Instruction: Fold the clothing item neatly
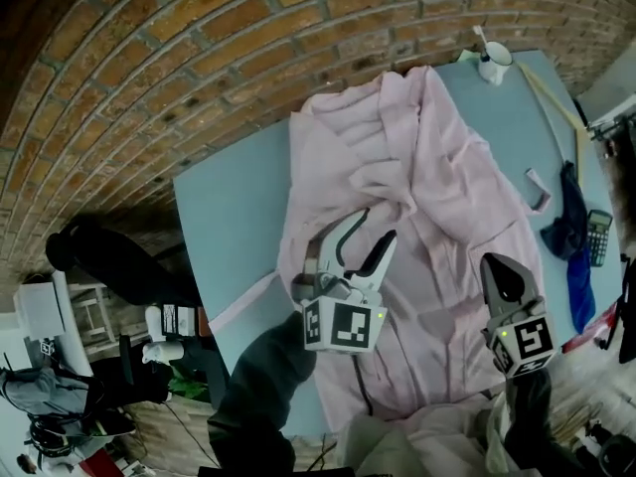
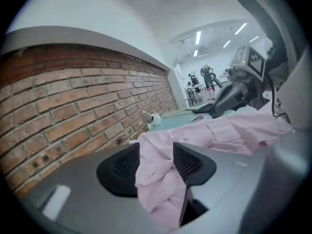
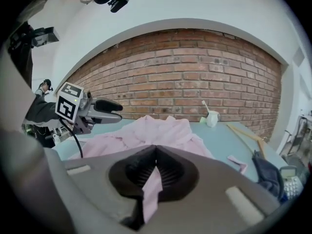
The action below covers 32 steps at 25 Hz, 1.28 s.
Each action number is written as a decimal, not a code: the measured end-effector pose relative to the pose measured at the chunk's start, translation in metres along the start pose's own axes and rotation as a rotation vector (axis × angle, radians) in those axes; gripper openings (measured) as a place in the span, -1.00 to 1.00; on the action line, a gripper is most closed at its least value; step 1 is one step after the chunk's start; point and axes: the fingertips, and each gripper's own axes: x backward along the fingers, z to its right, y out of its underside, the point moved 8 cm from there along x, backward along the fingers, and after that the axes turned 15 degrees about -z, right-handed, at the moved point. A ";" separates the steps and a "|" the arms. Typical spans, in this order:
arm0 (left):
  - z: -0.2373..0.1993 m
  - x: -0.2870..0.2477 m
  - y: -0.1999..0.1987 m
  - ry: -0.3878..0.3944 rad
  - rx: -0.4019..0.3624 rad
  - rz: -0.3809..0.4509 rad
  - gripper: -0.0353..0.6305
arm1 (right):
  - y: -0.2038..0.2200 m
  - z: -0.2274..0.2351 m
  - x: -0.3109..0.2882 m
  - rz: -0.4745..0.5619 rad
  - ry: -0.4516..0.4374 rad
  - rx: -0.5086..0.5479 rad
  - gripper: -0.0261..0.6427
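This is looking like a lab-like workroom: long white ceiling strip lights [image 2: 197, 37] are glowing over tall dark equipment [image 2: 207, 77], and a pale blue worktable [image 1: 229, 217] is standing against a red brick wall [image 1: 199, 58].

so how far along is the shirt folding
Early. Done: the pink shirt lies spread but rumpled on the blue table, with no neat fold showing. In hand: the right tongs are shut on a strip of its fabric, and the left tongs stand open with cloth between them. Left: the folds themselves.
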 end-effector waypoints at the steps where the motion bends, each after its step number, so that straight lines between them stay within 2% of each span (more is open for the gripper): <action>1: -0.008 0.015 -0.003 -0.046 0.005 0.033 -0.28 | 0.002 0.002 0.008 0.009 0.001 0.001 -0.92; 2: -0.017 0.033 -0.006 -0.104 0.022 0.081 -0.41 | 0.004 0.003 0.017 0.021 -0.001 -0.002 -0.92; 3: -0.026 0.053 -0.007 -0.156 0.068 0.123 -0.65 | 0.006 0.003 0.026 0.038 -0.006 -0.007 -0.92; 4: -0.031 0.073 -0.005 -0.190 0.164 0.144 -0.87 | 0.009 0.004 0.035 0.053 -0.012 -0.014 -0.92; 6: -0.029 0.115 0.006 -0.212 0.379 0.141 -0.87 | 0.020 0.004 0.052 0.061 -0.023 -0.021 -0.92; 7: -0.024 0.136 0.012 -0.226 0.428 0.145 -0.87 | 0.028 0.002 0.060 0.055 -0.025 -0.015 -0.92; 11: 0.023 0.208 0.031 -0.331 0.554 0.147 -0.87 | 0.061 -0.006 0.085 0.020 -0.065 0.031 -0.92; 15: 0.094 0.257 0.049 -0.424 0.664 0.061 -0.87 | 0.096 -0.017 0.111 -0.014 -0.151 0.063 -0.92; 19: 0.161 0.292 0.073 -0.477 0.768 -0.011 -0.87 | 0.134 -0.012 0.147 -0.014 -0.180 0.125 -0.92; 23: 0.252 0.295 0.116 -0.464 0.860 -0.144 -0.87 | 0.196 0.027 0.187 -0.043 -0.150 0.078 -0.92; 26: 0.311 0.289 0.156 -0.456 0.994 -0.237 -0.83 | 0.253 0.055 0.201 -0.122 -0.091 0.025 -0.88; 28: 0.340 0.287 0.174 -0.466 1.070 -0.282 -0.70 | 0.286 0.067 0.203 -0.188 -0.048 0.009 -0.81; 30: 0.358 0.287 0.186 -0.484 1.113 -0.310 -0.64 | 0.313 0.075 0.200 -0.239 -0.022 -0.010 -0.74; 32: 0.368 0.284 0.196 -0.500 1.145 -0.326 -0.37 | 0.332 0.080 0.192 -0.273 -0.009 -0.031 -0.61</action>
